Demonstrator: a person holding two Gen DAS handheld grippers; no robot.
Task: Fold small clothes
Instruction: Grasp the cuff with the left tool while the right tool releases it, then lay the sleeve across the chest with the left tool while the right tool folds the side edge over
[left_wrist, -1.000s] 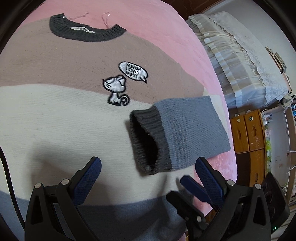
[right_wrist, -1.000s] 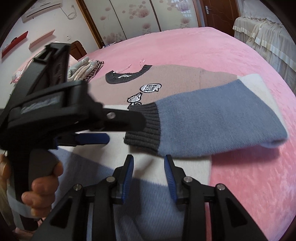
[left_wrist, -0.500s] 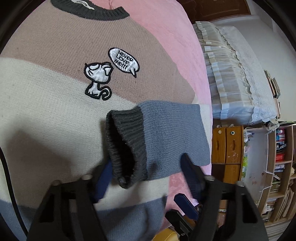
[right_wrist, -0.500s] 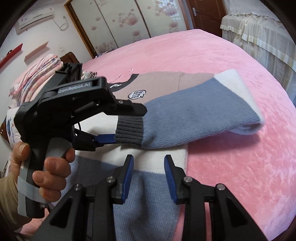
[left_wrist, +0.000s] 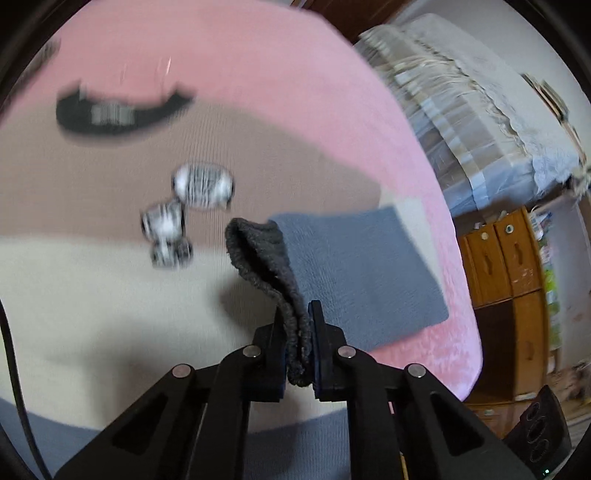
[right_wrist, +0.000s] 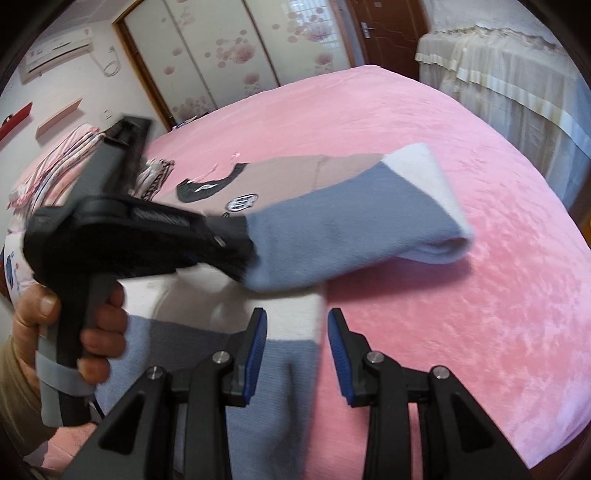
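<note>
A small striped sweater (left_wrist: 92, 295) in tan, cream and grey-blue lies flat on the pink bed, with a dark collar (left_wrist: 122, 110) and a cat patch (left_wrist: 166, 225). Its grey-blue sleeve (left_wrist: 354, 266) is folded across the body. My left gripper (left_wrist: 298, 343) is shut on the sleeve's dark ribbed cuff (left_wrist: 266, 258) and lifts it off the body. In the right wrist view the left gripper (right_wrist: 236, 251) holds the raised sleeve (right_wrist: 351, 225). My right gripper (right_wrist: 297, 354) is open and empty, just above the sweater's right edge (right_wrist: 295, 321) near the hem.
The pink bedspread (right_wrist: 461, 295) extends to the right of the sweater. A second bed with a lace cover (left_wrist: 480, 122) and a wooden cabinet (left_wrist: 502, 266) stand beyond the bed's edge. Folded clothes (right_wrist: 155, 173) lie near the collar.
My left gripper moved onto the sleeve cuff, closed on it and raised it. My right gripper stayed open, drawing slightly back toward the hem.
</note>
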